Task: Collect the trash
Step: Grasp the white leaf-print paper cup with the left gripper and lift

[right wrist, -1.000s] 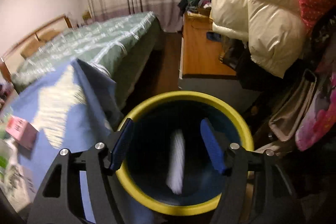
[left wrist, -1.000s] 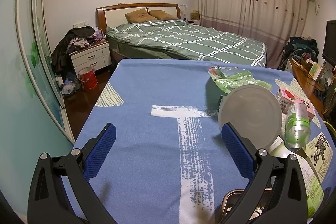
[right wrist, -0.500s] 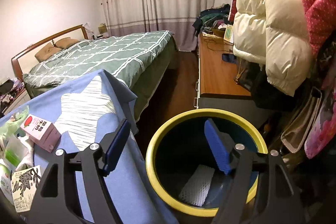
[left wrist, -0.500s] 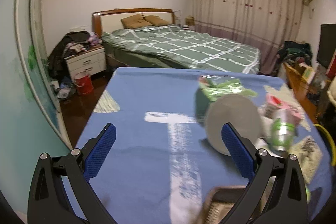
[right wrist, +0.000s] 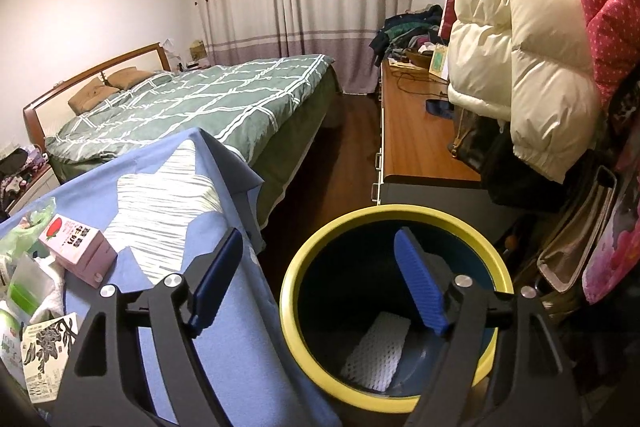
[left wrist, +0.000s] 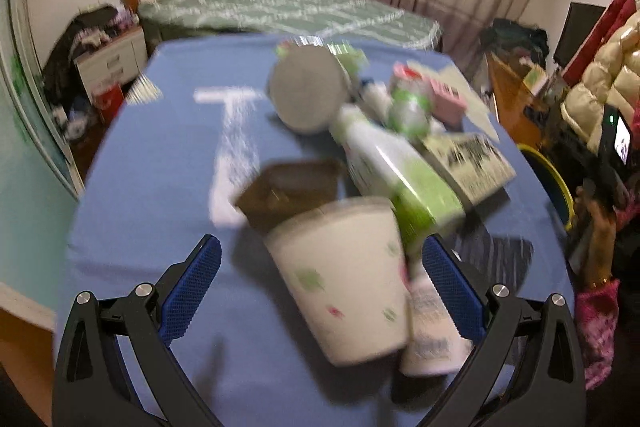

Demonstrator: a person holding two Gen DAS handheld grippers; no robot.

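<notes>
One foam net (right wrist: pixel 378 355) lies in the bin (right wrist: pixel 304 267) beneath the right tool (right wrist: pixel 320 287), jaws just widened and empty; the left tool (left wrist: pixel 320 287), open, flanks one cup (left wrist: pixel 344 283) on the counter (left wrist: pixel 160 187).

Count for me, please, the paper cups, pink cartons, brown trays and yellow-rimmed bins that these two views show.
Paper cup: 1
Pink carton: 1
Brown tray: 1
Yellow-rimmed bin: 1
Total: 4

Bin (right wrist: pixel 390 223) mouth open; table (left wrist: pixel 160 163) apparently cluttered rightward.
</notes>
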